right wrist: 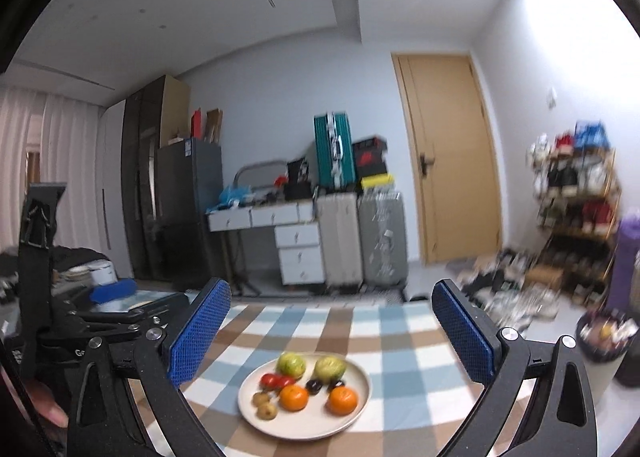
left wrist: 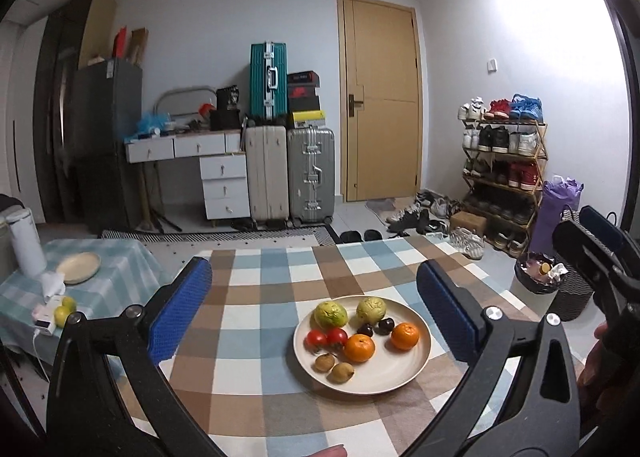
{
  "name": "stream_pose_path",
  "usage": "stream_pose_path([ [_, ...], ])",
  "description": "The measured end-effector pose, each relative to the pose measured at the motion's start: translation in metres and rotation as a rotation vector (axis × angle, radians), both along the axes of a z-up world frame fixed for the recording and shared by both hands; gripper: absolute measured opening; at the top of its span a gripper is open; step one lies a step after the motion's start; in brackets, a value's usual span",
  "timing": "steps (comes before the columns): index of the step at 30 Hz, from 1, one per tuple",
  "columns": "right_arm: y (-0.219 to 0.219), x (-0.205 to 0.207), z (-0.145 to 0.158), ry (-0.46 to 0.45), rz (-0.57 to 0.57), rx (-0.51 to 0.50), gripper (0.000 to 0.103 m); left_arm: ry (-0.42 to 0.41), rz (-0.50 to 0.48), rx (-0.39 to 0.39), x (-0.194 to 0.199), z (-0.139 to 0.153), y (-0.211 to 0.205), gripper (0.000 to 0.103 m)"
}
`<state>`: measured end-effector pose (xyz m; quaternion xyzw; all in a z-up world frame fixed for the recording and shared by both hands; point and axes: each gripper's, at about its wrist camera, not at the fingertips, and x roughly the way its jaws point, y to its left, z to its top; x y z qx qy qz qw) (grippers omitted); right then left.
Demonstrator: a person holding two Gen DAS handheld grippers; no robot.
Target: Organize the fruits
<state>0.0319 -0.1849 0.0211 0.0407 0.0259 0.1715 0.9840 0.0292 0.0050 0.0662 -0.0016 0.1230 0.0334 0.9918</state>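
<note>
While both grippers hang above the checked desk (left wrist: 256,281), the left gripper (left wrist: 316,313) and the right gripper (right wrist: 332,331) each show jaws spread wide with nothing between the blue pads. Bare cloth lies on every side of the plate (left wrist: 404,373); the desk's far edge meets open floor before the suitcases (left wrist: 288,173) and door (left wrist: 380,97). Plate contents: two green fruits (left wrist: 330,314) at the back, two tomatoes (left wrist: 326,338) touching at left, two dark plums (left wrist: 376,327) in the middle, two oranges (left wrist: 360,348), two small brown fruits (left wrist: 334,367) at the front. All sit in pairs; the fruits are roundish, no long axis readable. Side table (left wrist: 120,269) at left holds an empty plate (left wrist: 78,267) and two green fruits (left wrist: 64,311) near its edge.
</note>
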Motion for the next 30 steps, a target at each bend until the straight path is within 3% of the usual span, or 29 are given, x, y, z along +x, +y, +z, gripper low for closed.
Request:
stream_pose_path([
  [15, 0.011, -0.033, -0.016, -0.070, -0.072, -0.094, 0.103, -0.010, 0.044, -0.031, -0.037, -0.027, 0.017, 0.102],
  [30, 0.010, -0.021, -0.056, 0.015, -0.032, -0.119, 0.103, 0.060, 0.075, -0.032, -0.008, -0.100, 0.031, 0.102],
])
